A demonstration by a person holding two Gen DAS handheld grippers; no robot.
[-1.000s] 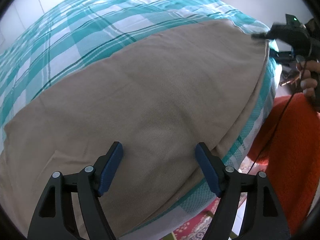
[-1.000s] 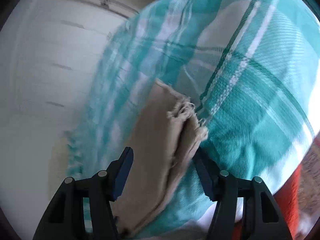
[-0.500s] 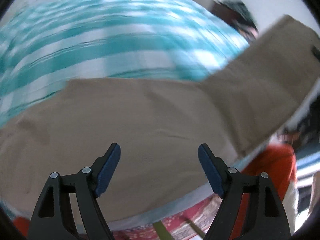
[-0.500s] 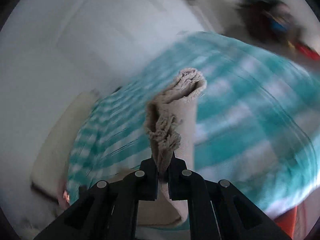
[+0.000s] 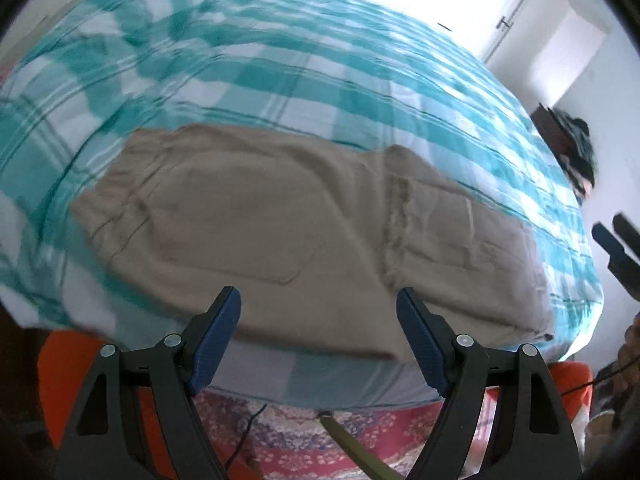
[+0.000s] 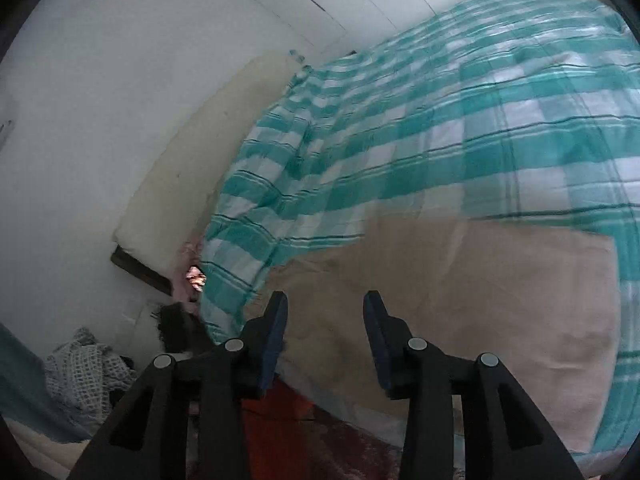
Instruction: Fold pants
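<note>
1. Pants [image 5: 304, 232] lie flat on the bed [image 5: 280, 64], near its front edge, long axis running left to right across my left wrist view; one end seems folded over the middle.
2. My left gripper [image 5: 318, 332] hangs released just short of the near long edge, roughly at mid-length, touching nothing.
3. My right gripper [image 6: 325, 338] is also released and empty, hovering over one end of the cloth.
4. I judge the next fold runs along that axis, right gripper nearer an end.

Beige pants [image 5: 304, 216] folded on checked bedspread [image 5: 280, 60], left tool [image 5: 318, 332] spread
</note>
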